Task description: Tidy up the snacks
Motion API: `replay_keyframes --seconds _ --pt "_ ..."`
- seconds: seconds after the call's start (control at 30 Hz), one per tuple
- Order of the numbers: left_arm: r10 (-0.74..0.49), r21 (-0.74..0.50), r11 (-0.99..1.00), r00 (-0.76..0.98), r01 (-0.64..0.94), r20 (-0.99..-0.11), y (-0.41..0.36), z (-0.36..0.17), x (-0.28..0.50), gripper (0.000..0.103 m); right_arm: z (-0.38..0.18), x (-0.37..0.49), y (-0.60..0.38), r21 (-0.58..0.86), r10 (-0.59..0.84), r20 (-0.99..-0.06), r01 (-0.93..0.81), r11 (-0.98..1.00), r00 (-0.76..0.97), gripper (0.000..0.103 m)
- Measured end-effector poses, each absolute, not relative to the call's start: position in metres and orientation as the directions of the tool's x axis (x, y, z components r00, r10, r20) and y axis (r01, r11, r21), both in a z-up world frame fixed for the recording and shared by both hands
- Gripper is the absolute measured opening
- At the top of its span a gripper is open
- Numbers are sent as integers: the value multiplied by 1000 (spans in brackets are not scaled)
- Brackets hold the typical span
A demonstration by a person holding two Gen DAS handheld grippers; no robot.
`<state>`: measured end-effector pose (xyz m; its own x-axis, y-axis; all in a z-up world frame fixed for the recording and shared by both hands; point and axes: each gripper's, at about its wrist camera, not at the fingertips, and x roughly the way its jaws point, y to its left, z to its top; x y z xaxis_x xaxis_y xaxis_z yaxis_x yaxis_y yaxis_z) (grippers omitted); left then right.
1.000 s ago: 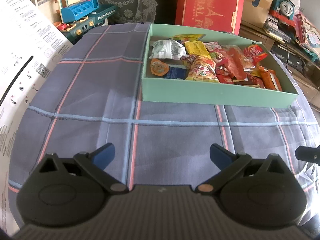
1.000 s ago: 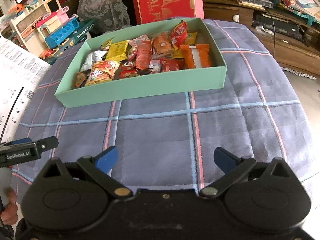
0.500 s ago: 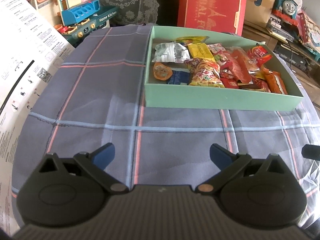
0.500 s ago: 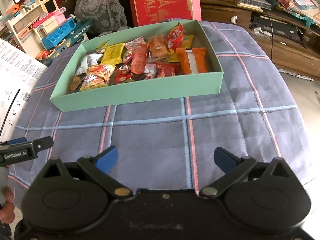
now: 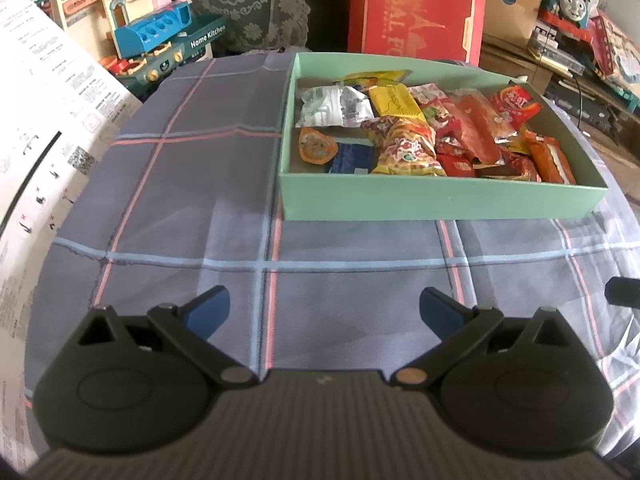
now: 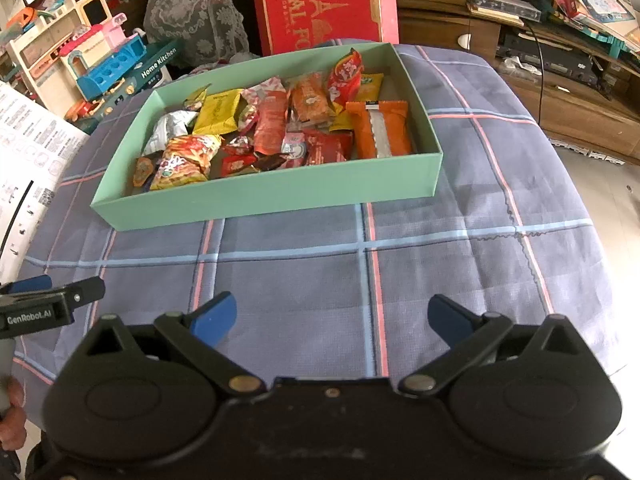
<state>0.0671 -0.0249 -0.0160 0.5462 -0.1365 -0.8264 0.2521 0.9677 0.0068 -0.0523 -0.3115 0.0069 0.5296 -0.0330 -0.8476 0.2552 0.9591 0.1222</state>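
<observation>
Left wrist view, left gripper (image 5: 320, 306): spread wide, holding nothing, hovering over the plaid cloth (image 5: 192, 184) on the tabletop near its front edge
Left wrist view, green box (image 5: 440, 202): on the cloth toward the far right of the tabletop, open-topped, filled with snack packets (image 5: 404, 148) in a loose heap; a silver packet (image 5: 334, 106) lies in the box's far left corner, orange bars (image 5: 550, 158) at its right end
Left wrist view, surroundings: a red carton (image 5: 416, 4) stands behind the box, a toy kitchen (image 5: 160, 40) beyond the tabletop's far left corner

Right wrist view, right gripper (image 6: 332, 318): spread wide, empty, above the cloth near the front edge
Right wrist view, box: at the far middle of the tabletop, well apart from the gripper
Right wrist view, left gripper: its tip shows at the left edge
</observation>
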Motion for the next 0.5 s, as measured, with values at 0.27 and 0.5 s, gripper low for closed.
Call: replay_keyframes --seconds 0.27,0.5 --pt "-142 1 966 533 258 -834 -26 -17 69 103 6 -49 -311 119 -32 -849 250 961 527 103" --pt "-136 8 966 531 260 -837 -26 -16 69 103 6 -47 -309 111 -35 -852 245 963 523 103"
